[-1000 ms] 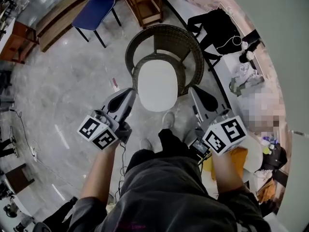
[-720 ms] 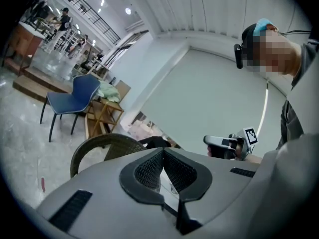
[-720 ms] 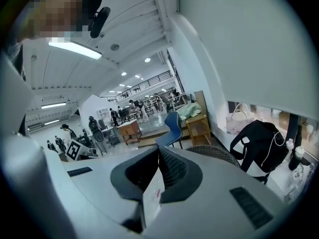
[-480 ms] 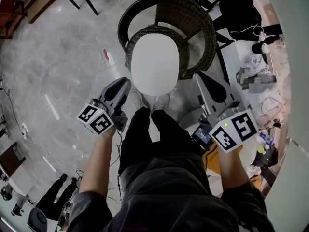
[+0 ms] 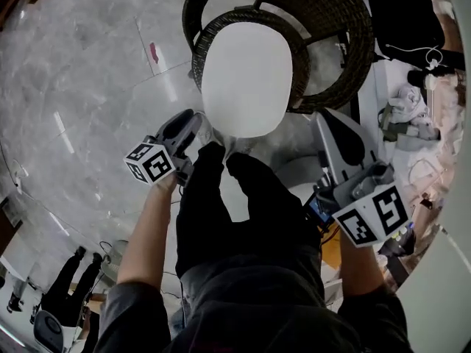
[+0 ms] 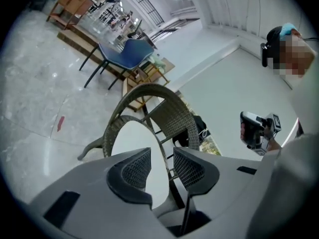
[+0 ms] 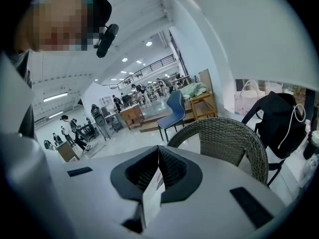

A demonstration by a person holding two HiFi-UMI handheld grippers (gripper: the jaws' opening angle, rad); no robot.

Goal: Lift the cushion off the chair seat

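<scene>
A white oval cushion lies on the seat of a brown wicker chair. My left gripper hovers by the cushion's near left edge, apart from it. In the left gripper view its jaws are opening with nothing between them; the cushion and chair lie just ahead. My right gripper is at the chair's right side, outside the backrest. Its jaws are shut, and a white printed slip shows in the seam. The wicker backrest rises beyond; the cushion is hidden there.
My dark-trousered legs stand right before the chair. A black bag and clutter sit on the floor to the right. A blue chair and a wooden stool stand behind. Grey marble floor spreads left.
Both grippers have sunk toward the chair, and the chair now sits closer in the head view. The left gripper reached the cushion's near edge and its jaws parted.
</scene>
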